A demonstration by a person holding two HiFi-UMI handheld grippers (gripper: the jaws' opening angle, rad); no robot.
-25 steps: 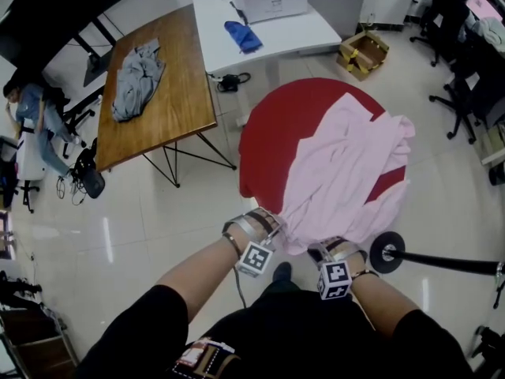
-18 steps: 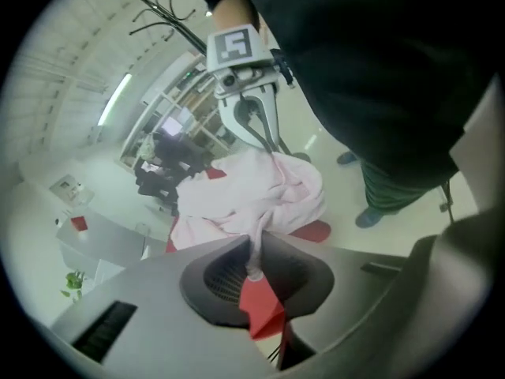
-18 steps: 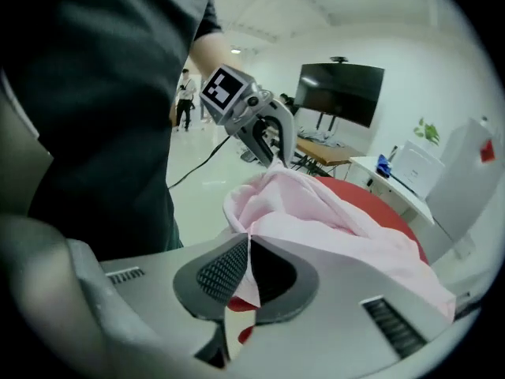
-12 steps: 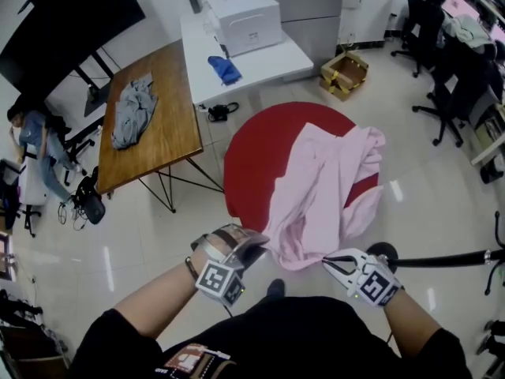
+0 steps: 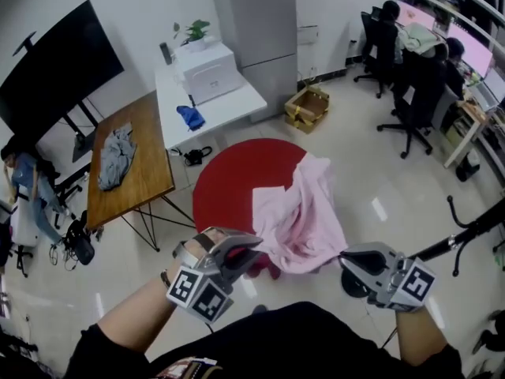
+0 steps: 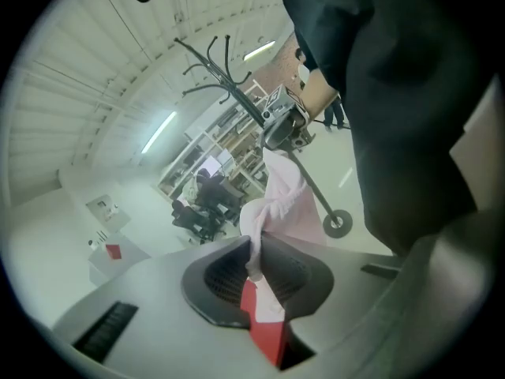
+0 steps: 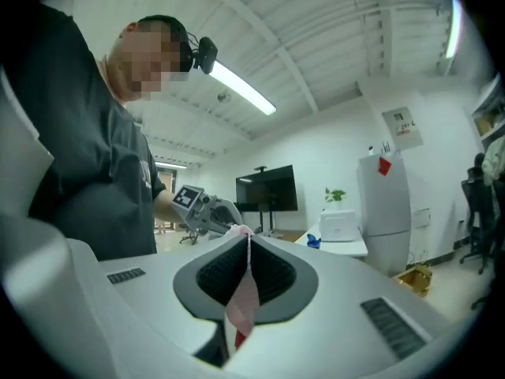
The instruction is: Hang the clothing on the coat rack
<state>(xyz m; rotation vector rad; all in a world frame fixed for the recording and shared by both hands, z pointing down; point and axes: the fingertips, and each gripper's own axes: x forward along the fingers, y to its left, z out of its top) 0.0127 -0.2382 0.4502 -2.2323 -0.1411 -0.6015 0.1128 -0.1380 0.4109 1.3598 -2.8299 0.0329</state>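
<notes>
Observation, head view, left to right. Wooden counter (image 5: 130, 172) at far left carried a crumpled grey garment (image 5: 116, 147). Beside it we noted a white counter (image 5: 237, 105) with a white printer (image 5: 209, 73) and a blue cloth (image 5: 192, 118) on top.

Left gripper (image 5: 251, 247) was low in the frame, near the person's body. In the left gripper view its jaws were shut on a fold of the pink garment (image 6: 276, 196), and the cloth ran up and out from between the pads.

The pink garment (image 5: 296, 215) hung bunched between the two grippers. Its far part spread over a round red surface (image 5: 225, 192) on the floor. We could not tell whether the cloth touched that surface.

An open cardboard box (image 5: 308, 109) sat on the floor beyond the red surface, near a tall grey cabinet (image 5: 264, 38).

Right gripper (image 5: 345, 260) held the garment's other edge. In the right gripper view its jaws were closed together on a thin strip of the pink cloth (image 7: 245, 298).

The coat rack (image 5: 461, 234) stood just right of the right gripper, apart from the garment, and nothing pink was on it. The left gripper view showed its bare hooks (image 6: 213, 61) above the right gripper.
</notes>
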